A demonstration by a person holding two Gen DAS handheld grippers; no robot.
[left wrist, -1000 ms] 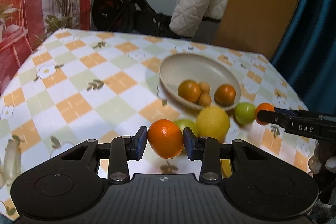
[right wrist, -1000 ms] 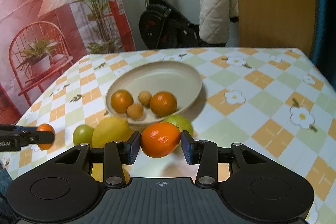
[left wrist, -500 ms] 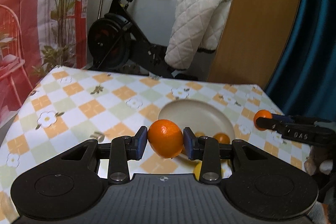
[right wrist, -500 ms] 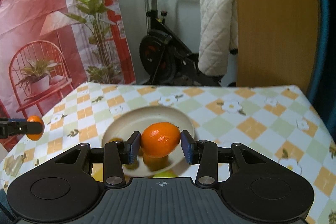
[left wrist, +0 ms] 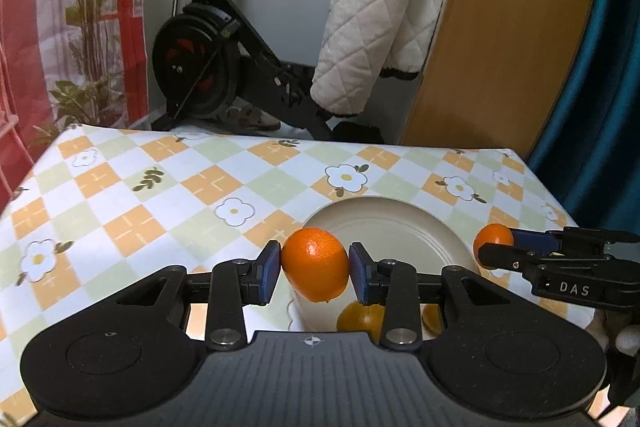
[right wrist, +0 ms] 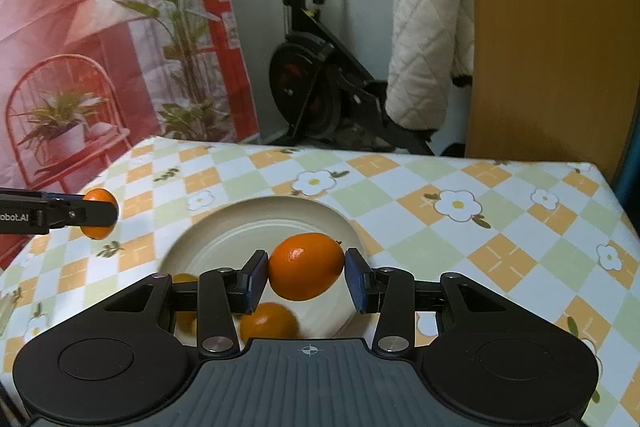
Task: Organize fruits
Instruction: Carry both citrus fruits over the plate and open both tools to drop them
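Left gripper [left wrist: 315,271] over the near-left part of the plate [left wrist: 400,227], jaws clenched on an orange [left wrist: 315,269]. Blue pads press both flanks of the fruit; it hangs clear of the surface [left wrist: 160,203], in the air.

Right gripper [right wrist: 305,269], jaws likewise clenched, on a second orange [right wrist: 306,266], more oval, with a small stem nub at its upper right. It hangs above the plate's middle in the right wrist view.

Each gripper shows in the other's camera. Left view: right gripper enters from the right edge, its orange a small ball at the tip, over the plate's right rim. Right view: left gripper enters from the left edge, its fruit well left of the plate, above the checked cloth.

Plate: cream, shallow, oval, on a cloth of orange and green checks with white flowers. Loose fruit already in it at the near side: one orange fruit [right wrist: 269,321] below the right gripper's load, another [right wrist: 182,279] partly hidden behind the left finger. Count beyond that cannot be told; the gripper bodies cover the near rim.

Behind the surface: exercise bike [left wrist: 208,39], quilted white blanket [left wrist: 372,27] draped over its bars, wooden panel [left wrist: 508,39], teal curtain [left wrist: 600,67], red printed backdrop [right wrist: 80,7] with plants.
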